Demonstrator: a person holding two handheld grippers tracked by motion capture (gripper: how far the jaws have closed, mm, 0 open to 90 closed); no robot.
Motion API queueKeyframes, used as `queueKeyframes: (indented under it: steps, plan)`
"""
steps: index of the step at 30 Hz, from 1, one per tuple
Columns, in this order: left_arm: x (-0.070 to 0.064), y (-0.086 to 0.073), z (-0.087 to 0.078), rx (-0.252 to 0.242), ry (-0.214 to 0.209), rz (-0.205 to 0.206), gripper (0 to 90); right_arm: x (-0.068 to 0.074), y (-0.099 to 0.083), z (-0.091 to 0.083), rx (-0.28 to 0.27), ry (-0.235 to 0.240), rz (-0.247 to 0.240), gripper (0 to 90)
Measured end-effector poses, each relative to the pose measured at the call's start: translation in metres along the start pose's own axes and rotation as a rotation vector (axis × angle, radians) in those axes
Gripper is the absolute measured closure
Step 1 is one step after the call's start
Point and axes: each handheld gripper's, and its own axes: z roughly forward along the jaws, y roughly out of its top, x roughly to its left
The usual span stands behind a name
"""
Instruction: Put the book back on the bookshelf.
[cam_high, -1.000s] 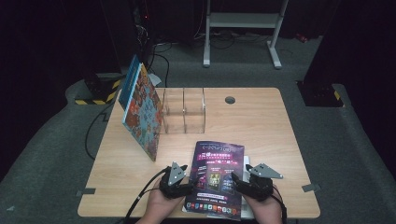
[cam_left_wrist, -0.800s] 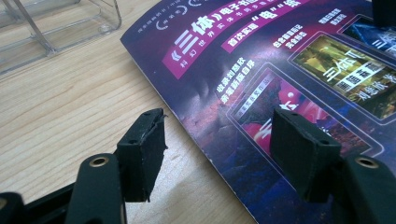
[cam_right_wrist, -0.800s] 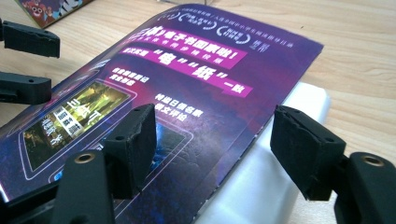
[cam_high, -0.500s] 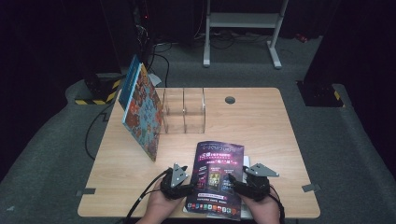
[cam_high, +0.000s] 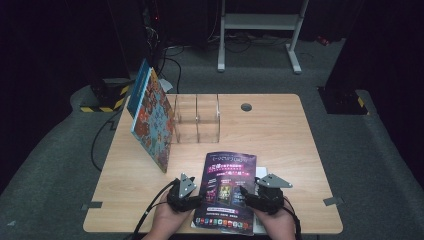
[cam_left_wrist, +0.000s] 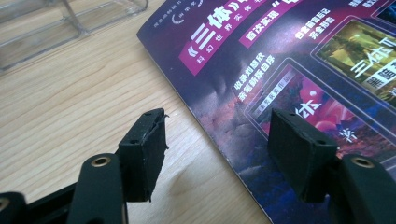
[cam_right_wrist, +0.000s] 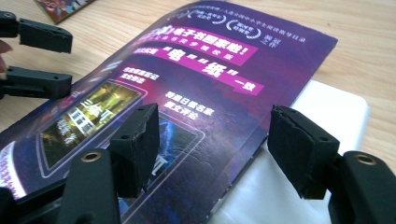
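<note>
A purple magazine (cam_high: 227, 192) with pink Chinese headlines lies flat at the table's front edge, partly on top of a white book (cam_high: 260, 172). My left gripper (cam_high: 196, 200) is open and straddles the magazine's left edge (cam_left_wrist: 280, 70): in the left gripper view (cam_left_wrist: 217, 121) one jaw is over bare wood, the other over the cover. My right gripper (cam_high: 249, 196) is open too. In the right gripper view (cam_right_wrist: 215, 116) it straddles the magazine's right edge (cam_right_wrist: 210, 79), one jaw over the cover and one over the white book (cam_right_wrist: 336, 112). The left gripper (cam_right_wrist: 46, 58) shows beyond.
A clear acrylic divided holder (cam_high: 197, 118) stands at the table's middle back, also seen as the holder (cam_left_wrist: 70, 18) close by. Colourful books (cam_high: 152, 120) lean against its left side. A round cable hole (cam_high: 246, 106) sits at the back. Bare wooden table (cam_high: 290, 140) spreads to the right.
The right gripper has edged slightly left toward the magazine. The left gripper and the magazine have barely moved.
</note>
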Motion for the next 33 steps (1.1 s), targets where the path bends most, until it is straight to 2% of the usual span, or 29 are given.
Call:
queueKeyframes:
  steps: [2,4,5,6,8,11,13,14,16,17,18,22,25,28,33]
  plan:
    - [0.001,0.000,-0.002,-0.010,0.004,-0.004,37.6,0.003,0.003,0.001,0.001,0.012,-0.011,36.4]
    - [-0.001,0.001,-0.005,-0.030,0.012,-0.001,37.6,0.006,0.006,0.002,-0.007,0.066,-0.007,39.3]
    - [-0.002,0.001,-0.008,-0.049,0.011,-0.002,37.4,0.010,0.007,0.003,0.003,0.065,-0.013,38.9]
    - [-0.003,0.002,-0.010,-0.064,0.009,-0.001,37.4,0.015,0.008,0.005,0.008,0.045,-0.036,38.0]
    - [-0.007,0.003,-0.012,-0.084,0.006,0.002,37.3,0.016,0.009,0.003,-0.011,0.035,-0.049,37.7]
    - [-0.013,0.005,-0.015,-0.105,-0.013,0.012,37.0,0.015,0.008,-0.001,-0.020,0.014,-0.026,35.7]
    - [-0.017,0.006,-0.015,-0.106,-0.015,0.025,36.8,0.012,0.005,-0.002,-0.007,0.008,-0.013,34.3]
    - [-0.022,0.005,-0.012,-0.124,-0.019,-0.006,36.8,0.011,0.004,-0.003,-0.001,-0.002,-0.015,33.7]
    - [-0.025,0.005,-0.009,-0.123,-0.024,-0.016,36.6,0.010,0.002,-0.005,0.001,-0.008,-0.012,33.0]
    - [-0.022,0.004,-0.009,-0.073,-0.008,0.056,36.6,0.009,0.002,-0.006,0.001,-0.012,-0.006,32.8]
    - [-0.022,0.004,-0.008,-0.064,-0.007,0.061,36.3,0.008,0.001,-0.007,-0.002,-0.019,-0.013,32.8]
    - [-0.022,0.003,-0.004,-0.055,-0.015,0.049,37.2,0.007,-0.001,-0.011,-0.010,-0.035,-0.011,33.0]
    - [-0.025,0.003,-0.001,-0.046,-0.021,0.060,41.3,0.006,-0.001,-0.019,-0.019,-0.051,0.001,35.5]
    - [-0.028,0.002,0.001,-0.040,-0.019,0.070,44.1,0.000,-0.005,-0.028,-0.032,-0.096,0.015,36.8]
    - [-0.030,0.003,0.003,-0.027,-0.012,0.089,44.9,-0.007,-0.013,-0.022,-0.008,-0.110,0.032,36.9]
